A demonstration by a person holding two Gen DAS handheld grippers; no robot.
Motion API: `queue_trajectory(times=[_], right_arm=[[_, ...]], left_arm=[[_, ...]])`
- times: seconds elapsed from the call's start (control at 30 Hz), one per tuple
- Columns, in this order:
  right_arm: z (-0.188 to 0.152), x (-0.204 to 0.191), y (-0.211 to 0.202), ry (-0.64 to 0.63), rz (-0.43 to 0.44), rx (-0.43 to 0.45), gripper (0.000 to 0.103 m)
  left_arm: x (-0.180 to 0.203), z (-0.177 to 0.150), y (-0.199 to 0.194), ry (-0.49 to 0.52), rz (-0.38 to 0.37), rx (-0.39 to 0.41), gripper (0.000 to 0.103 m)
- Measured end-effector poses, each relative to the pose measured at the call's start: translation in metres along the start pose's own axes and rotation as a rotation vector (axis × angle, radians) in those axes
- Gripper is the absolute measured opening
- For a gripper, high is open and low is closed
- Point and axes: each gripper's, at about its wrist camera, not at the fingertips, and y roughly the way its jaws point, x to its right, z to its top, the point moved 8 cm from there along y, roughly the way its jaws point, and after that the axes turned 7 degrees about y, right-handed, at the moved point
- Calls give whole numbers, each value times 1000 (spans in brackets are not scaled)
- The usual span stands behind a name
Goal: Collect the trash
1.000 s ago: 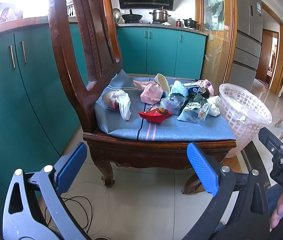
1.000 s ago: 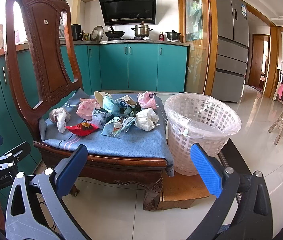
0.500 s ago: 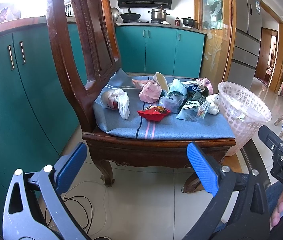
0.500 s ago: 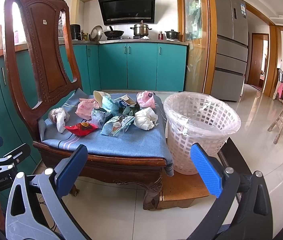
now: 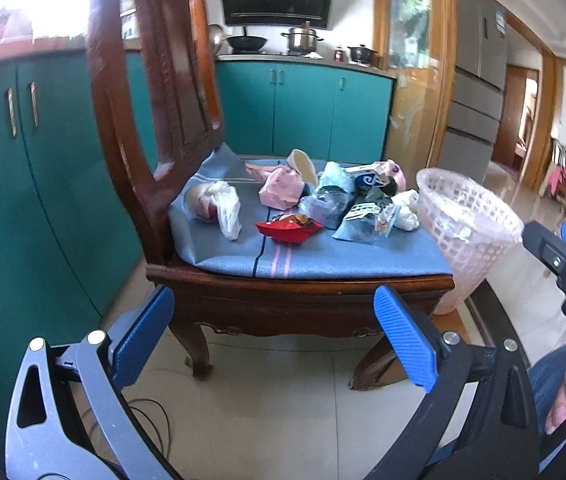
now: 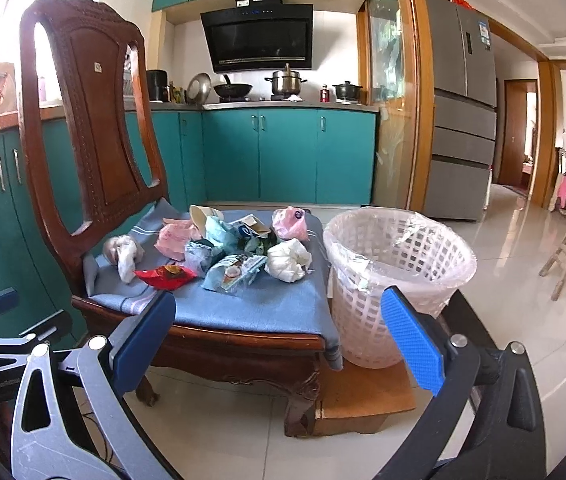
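Several pieces of trash lie on the blue cushion (image 5: 235, 252) of a wooden chair (image 6: 83, 120): a red snack wrapper (image 5: 287, 229) (image 6: 165, 275), a white plastic bag (image 5: 219, 206) (image 6: 123, 254), a pink packet (image 5: 281, 190), a white wad (image 6: 287, 265) and a blue-green packet (image 6: 233, 274). A white lattice basket (image 6: 395, 280) (image 5: 467, 236) with a clear liner stands right of the chair. My left gripper (image 5: 275, 332) is open and empty, low in front of the chair. My right gripper (image 6: 279, 332) is open and empty, in front of the chair and basket.
Teal cabinets (image 5: 23, 200) run along the left and back walls. A grey fridge (image 6: 463, 120) stands at the right. A wooden block (image 6: 367, 396) sits under the basket. A cable (image 5: 147, 432) lies on the tiled floor by the chair's left leg.
Both grippers have risen and moved a little closer to the chair; the view now looks more level at the seat. Both stay open and empty.
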Motion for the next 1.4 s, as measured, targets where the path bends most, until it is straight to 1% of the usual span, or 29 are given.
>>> queue_trajectory(times=[0.1, 0.13, 0.2, 0.23, 0.27, 0.3, 0.33, 0.4, 0.43, 0.47, 0.53, 0.63, 0.7, 0.73, 0.77, 0.8, 0.87, 0.9, 0.93, 0.97, 1.0, 1.03, 1.13, 1.17, 1.2, 1.27, 1.3, 1.33, 1.4], right_arm=[[-4, 1, 11, 7, 34, -60, 100], [-3, 1, 14, 15, 51, -66, 100], [3, 3, 16, 52, 97, -45, 100], [8, 3, 18, 78, 129, -36, 100], [12, 3, 21, 85, 134, -39, 100], [16, 2, 28, 82, 125, -53, 100], [22, 1, 37, 77, 120, -76, 100], [33, -1, 54, 104, 140, -126, 100], [38, -1, 63, 122, 150, -155, 100], [43, -2, 72, 146, 168, -190, 101], [54, -7, 93, 221, 244, -256, 101], [57, -11, 129, 253, 273, -343, 101], [51, -10, 151, 272, 265, -394, 100], [44, -7, 163, 303, 268, -427, 100], [36, -5, 171, 340, 270, -455, 100], [27, 0, 179, 384, 278, -481, 100], [6, 8, 193, 482, 300, -543, 100], [-5, 9, 202, 531, 318, -592, 99], [-14, 9, 210, 589, 347, -643, 97], [-18, 10, 215, 626, 362, -672, 94], [-21, 10, 221, 650, 365, -689, 93], [-24, 11, 227, 674, 360, -700, 92], [-21, 2, 233, 671, 369, -711, 89], [-20, 0, 234, 675, 372, -713, 88], [-20, -5, 236, 678, 379, -717, 86], [-24, -11, 242, 682, 389, -731, 81], [-25, -14, 245, 683, 394, -738, 80], [-27, -19, 246, 679, 403, -745, 76], [-30, -23, 250, 667, 411, -751, 67]], left_arm=[[1, -1, 5, 45, 40, 9, 100], [1, -1, 7, 56, 43, 12, 100], [2, 0, 12, 76, 30, 9, 100], [3, 0, 18, 93, 27, -15, 100], [4, -1, 27, 135, 45, -76, 100], [3, -1, 31, 156, 58, -115, 100], [1, 2, 38, 154, 45, -162, 100], [-4, 13, 48, 104, -23, -208, 100], [-7, 18, 53, 86, -36, -218, 100], [-10, 28, 59, 74, -46, -221, 100], [-11, 49, 68, 89, -52, -206, 100], [-1, 76, 92, 185, -56, -178, 100], [7, 78, 111, 259, -64, -187, 100], [12, 74, 128, 315, -65, -200, 100], [14, 71, 139, 343, -58, -213, 100], [17, 67, 148, 361, -62, -220, 100], [26, 60, 167, 388, -97, -215, 100], [28, 57, 173, 399, -98, -215, 100], [31, 53, 183, 422, -98, -225, 100], [34, 51, 191, 438, -96, -231, 99], [36, 51, 198, 443, -93, -232, 98], [38, 50, 205, 446, -96, -241, 95], [40, 45, 225, 444, -85, -276, 89], [40, 44, 231, 438, -85, -289, 83], [40, 41, 234, 431, -90, -303, 81], [41, 36, 242, 409, -108, -344, 68], [42, 36, 243, 399, -115, -343, 66], [42, 36, 244, 390, -117, -346, 64], [43, 37, 244, 380, -127, -353, 46]])
